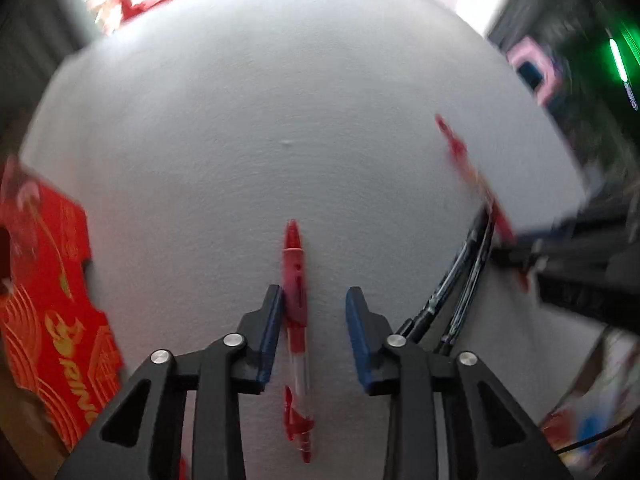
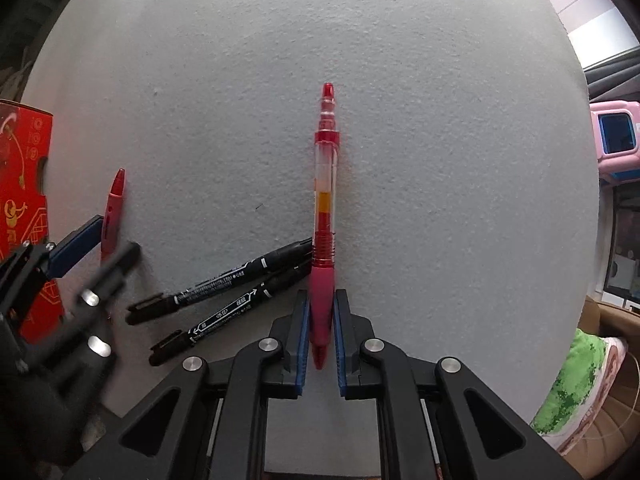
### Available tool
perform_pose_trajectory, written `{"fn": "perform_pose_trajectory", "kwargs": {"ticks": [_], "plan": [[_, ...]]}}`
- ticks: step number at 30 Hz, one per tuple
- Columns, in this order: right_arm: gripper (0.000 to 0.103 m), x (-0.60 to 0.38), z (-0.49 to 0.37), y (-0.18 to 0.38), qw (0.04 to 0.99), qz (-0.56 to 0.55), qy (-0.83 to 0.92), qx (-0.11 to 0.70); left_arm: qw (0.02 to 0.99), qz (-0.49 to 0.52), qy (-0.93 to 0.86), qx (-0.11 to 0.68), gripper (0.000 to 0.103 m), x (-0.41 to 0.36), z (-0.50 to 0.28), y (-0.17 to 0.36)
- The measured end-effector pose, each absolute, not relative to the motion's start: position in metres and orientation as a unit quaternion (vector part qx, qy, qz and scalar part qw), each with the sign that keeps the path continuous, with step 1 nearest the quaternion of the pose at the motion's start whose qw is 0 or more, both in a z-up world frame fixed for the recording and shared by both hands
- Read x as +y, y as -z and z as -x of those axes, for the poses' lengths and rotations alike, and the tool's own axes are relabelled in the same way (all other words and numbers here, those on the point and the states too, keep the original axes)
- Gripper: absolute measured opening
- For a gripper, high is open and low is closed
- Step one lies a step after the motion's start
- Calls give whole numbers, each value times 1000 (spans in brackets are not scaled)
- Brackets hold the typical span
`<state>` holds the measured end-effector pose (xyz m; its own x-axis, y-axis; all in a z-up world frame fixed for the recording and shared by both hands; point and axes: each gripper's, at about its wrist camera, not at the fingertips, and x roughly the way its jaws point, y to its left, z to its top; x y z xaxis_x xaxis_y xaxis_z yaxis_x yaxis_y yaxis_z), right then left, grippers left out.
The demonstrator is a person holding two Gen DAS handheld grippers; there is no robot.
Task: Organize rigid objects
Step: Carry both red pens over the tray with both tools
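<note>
A red click pen (image 1: pixel 295 300) lies flat on the white table (image 1: pixel 280 120) between the fingers of my left gripper (image 1: pixel 315 296). It rests against the left blue pad, with a clear gap to the right pad, so this gripper is open. My right gripper (image 2: pixel 321 300) is shut on the soft grip of a second red pen (image 2: pixel 326 200), which points away over the table. Two black markers (image 2: pixel 224 284) lie side by side just left of the held pen, their tips against it. The right wrist view shows the left gripper (image 2: pixel 108 244) at the far left over its pen (image 2: pixel 114 208).
A red printed box (image 1: pixel 48 300) stands at the table's left edge, seen also as the red box (image 2: pixel 24 184) in the right wrist view. A pink item (image 2: pixel 614 140) and a green cloth (image 2: pixel 572 392) sit beyond the right edge. The far table surface (image 2: pixel 280 60) is bare.
</note>
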<state>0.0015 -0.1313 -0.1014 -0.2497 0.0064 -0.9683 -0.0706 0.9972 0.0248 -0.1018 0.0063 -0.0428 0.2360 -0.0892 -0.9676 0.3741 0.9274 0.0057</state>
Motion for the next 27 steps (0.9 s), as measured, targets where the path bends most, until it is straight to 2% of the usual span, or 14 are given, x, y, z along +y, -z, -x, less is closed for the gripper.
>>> {"fn": "perform_pose_trajectory", "kwargs": {"ticks": [1,2,5,8,11,14,18,27], "plan": [[12,-135,-3,99,615,9,-34,788,771,-105,163,607,31,5,100,42],[12,-139,-2,95,619,-4,-35,785,765,-77,170,616,13,8,97,40],[12,-166,3,67,629,-74,-54,772,762,1,169,625,12,24,92,29],[12,-181,14,48,631,-120,-57,764,767,28,172,618,12,35,93,13],[12,-193,27,38,627,-147,-56,763,773,23,170,611,12,41,95,1],[12,-196,39,34,619,-136,-45,772,764,16,157,625,12,45,101,13],[12,-209,51,48,601,-138,-26,787,762,21,156,628,12,45,116,18],[12,-227,46,1,625,-209,-50,750,789,40,173,588,12,62,125,-16]]}}
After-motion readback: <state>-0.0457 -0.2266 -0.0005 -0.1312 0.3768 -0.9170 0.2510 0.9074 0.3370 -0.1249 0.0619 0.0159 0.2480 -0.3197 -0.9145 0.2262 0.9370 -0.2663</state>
